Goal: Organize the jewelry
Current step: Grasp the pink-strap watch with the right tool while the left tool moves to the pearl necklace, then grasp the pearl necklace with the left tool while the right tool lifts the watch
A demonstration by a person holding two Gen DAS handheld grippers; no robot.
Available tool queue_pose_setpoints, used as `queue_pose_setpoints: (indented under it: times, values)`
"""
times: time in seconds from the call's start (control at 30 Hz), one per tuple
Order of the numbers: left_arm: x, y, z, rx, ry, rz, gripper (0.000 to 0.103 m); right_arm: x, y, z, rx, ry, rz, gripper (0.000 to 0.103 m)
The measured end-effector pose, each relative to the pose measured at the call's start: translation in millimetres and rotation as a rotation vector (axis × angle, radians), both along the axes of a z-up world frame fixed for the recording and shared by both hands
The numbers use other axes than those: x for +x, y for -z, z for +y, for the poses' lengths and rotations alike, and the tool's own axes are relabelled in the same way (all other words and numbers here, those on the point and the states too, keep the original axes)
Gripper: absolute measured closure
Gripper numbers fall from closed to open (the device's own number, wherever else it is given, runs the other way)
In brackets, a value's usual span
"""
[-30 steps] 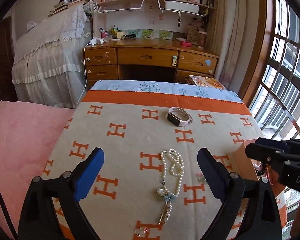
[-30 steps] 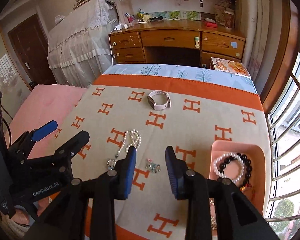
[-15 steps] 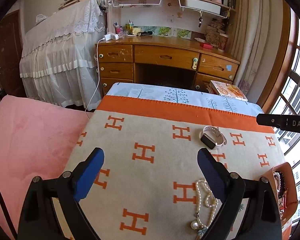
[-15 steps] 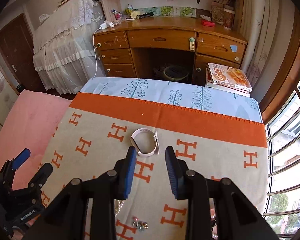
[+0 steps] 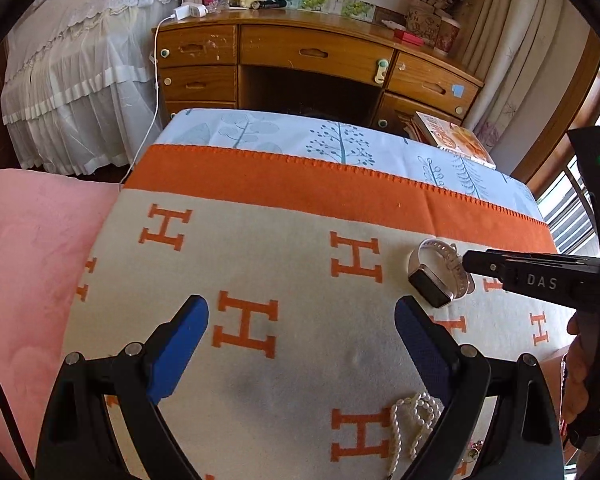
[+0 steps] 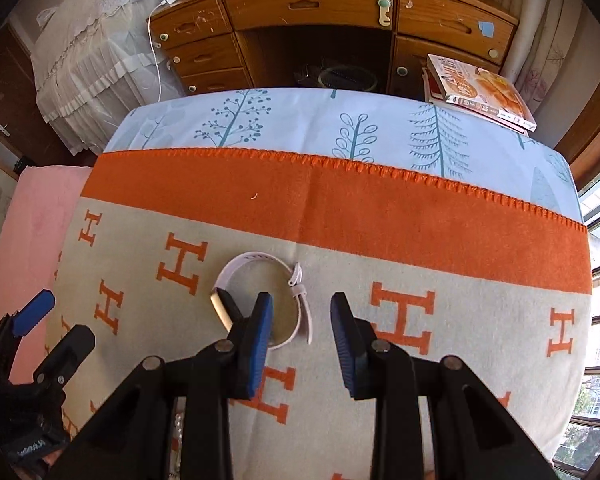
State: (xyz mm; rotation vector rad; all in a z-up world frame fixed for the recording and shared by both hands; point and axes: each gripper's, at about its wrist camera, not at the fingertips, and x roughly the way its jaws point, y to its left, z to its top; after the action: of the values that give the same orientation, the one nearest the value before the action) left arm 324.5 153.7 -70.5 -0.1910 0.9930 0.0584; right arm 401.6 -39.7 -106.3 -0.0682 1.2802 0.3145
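- Right gripper (image 6: 300, 316) hovered over smartwatch (image 6: 260, 300), jaws apart, nothing clamped; strap lay under left pad.
- Left gripper (image 5: 300, 320) jaws spread wide, empty, beside watch.

The left gripper (image 5: 302, 320) is pointing downward with jaws standing wide apart, empty. The right gripper (image 6: 301, 312) is pointing steeply downward, jaws parted narrowly, gripping nothing.

White-strapped watch (image 6: 260, 300) lying on blanket, pearl necklace (image 5: 414, 420) nearby
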Motion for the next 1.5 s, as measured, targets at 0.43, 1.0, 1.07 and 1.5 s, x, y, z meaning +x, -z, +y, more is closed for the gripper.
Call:
queue_pose_setpoints:
  times: [0.43, 1.0, 1.07, 1.5]
  values:
    - [-16, 17, -22, 0.036, 0.075, 0.051, 0.01, -7, 17, -8, 0.03, 0.014, -0.007, 0.094]
    - [-62, 30, -66, -0.057, 0.201, 0.242, 0.04, -162, -75, -140, 0.398, 0.114, -0.116, 0.094]
    - [-59, 32, -69, -0.064, 0.188, 0.273, 0.04, -176, -75, -153, 0.421, 0.125, -0.114, 0.094]
    - [-43, 32, -108, 0.001, 0.164, 0.362, 0.063, -211, -68, -209, 0.501, 0.193, -0.114, 0.094]
